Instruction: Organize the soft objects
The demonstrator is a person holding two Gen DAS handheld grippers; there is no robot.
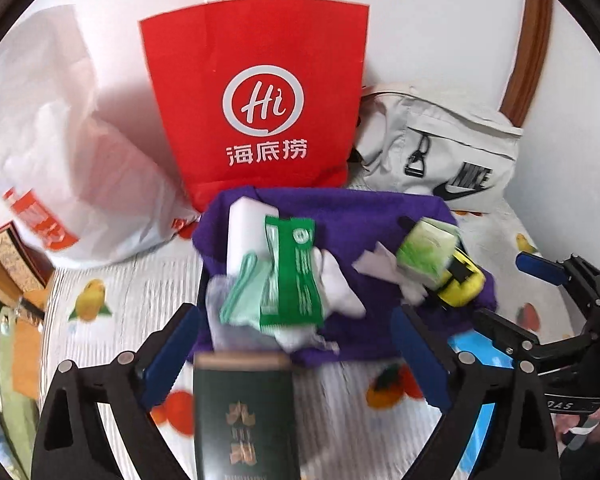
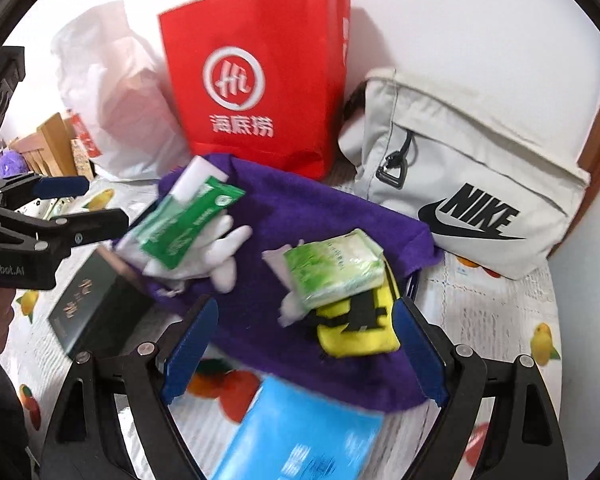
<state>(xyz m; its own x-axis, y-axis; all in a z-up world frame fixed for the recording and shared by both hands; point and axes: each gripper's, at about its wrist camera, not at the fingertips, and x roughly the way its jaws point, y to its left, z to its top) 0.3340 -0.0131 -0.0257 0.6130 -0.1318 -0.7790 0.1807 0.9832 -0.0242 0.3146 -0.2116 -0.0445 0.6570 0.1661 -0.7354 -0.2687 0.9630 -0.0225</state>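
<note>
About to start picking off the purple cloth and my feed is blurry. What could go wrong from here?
1. The green-and-white tissue pack lies on the yellow-and-black pouch; grabbing one may drag the other.
2. The green sachet overlaps the white glove and white foam block, so the open left claw might pinch several.
3. The right claw, also open, could snag the purple cloth itself.

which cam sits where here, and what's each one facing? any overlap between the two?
Left wrist: on the left gripper, low over the bed, facing the red paper bag and dark green box; own open fingers show, right gripper at right edge.
Right wrist: on the right gripper, facing the purple cloth and Nike bag; own open fingers show, left gripper at left edge.
Shared: red bag, purple cloth, Nike bag, green box.
</note>
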